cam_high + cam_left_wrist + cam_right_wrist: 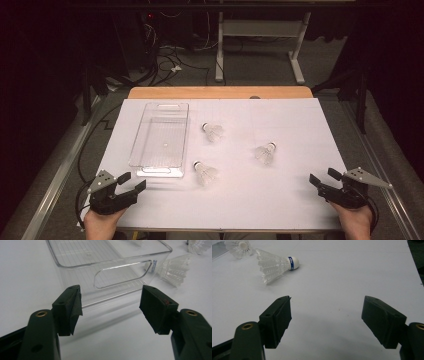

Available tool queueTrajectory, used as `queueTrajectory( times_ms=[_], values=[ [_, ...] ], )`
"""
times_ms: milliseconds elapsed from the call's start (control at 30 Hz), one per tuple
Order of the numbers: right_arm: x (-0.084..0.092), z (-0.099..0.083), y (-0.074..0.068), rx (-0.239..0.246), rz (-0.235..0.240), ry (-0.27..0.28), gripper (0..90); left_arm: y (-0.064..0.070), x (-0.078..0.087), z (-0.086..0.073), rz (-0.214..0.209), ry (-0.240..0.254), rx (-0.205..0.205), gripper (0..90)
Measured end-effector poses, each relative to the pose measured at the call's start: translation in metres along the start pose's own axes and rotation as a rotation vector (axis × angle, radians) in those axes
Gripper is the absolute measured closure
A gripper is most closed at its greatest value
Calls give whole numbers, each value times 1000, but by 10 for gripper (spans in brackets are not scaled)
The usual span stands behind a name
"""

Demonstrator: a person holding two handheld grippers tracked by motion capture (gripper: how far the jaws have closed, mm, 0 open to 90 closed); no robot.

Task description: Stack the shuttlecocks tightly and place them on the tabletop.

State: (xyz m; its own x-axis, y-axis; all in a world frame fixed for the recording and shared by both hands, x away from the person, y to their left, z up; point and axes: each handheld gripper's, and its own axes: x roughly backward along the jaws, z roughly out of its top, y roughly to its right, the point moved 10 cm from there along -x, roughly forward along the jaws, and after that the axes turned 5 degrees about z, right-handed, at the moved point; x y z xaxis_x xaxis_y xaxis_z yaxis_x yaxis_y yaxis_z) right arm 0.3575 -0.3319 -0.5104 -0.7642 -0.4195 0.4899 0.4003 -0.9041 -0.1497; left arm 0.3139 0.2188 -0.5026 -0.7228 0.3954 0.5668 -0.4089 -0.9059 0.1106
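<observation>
Shuttlecocks lie loose on the white counter [280, 200] beside a clear tray [161, 134]. Right gripper [320, 178], fingers spread and empty, faces the nearest shuttlecock [275, 265], whose long axis lies crosswise, cork rightward; left gripper [131, 181], likewise spread, faces the tray.

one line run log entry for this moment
left tongs: open, near bin | right tongs: open, over table | shuttlecocks: three on table, none in bin

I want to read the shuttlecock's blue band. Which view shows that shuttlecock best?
The right gripper view: the shuttlecock lies on its side, close, with cork and blue band sharp. The high view shows it small and blurred on the table; the left gripper view does not let me identify it.
</observation>
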Motion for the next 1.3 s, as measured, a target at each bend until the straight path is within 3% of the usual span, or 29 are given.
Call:
queueTrajectory(
  times_ms=[167, 267, 600, 1300],
  values=[
    [0, 0, 0, 0, 2, 2, 241, 10, -1, 1, -10, -9, -35, 350],
    [0, 0, -1, -3, 6, 4, 241, 18, -3, 2, -33, -10, -44, 351],
    [1, 1, -3, 11, 9, 4, 241, 25, -5, 2, -49, -14, -58, 352],
    [1, 1, -4, 23, 7, 1, 241, 65, -19, 10, -121, -25, -135, 361]
  ],
)
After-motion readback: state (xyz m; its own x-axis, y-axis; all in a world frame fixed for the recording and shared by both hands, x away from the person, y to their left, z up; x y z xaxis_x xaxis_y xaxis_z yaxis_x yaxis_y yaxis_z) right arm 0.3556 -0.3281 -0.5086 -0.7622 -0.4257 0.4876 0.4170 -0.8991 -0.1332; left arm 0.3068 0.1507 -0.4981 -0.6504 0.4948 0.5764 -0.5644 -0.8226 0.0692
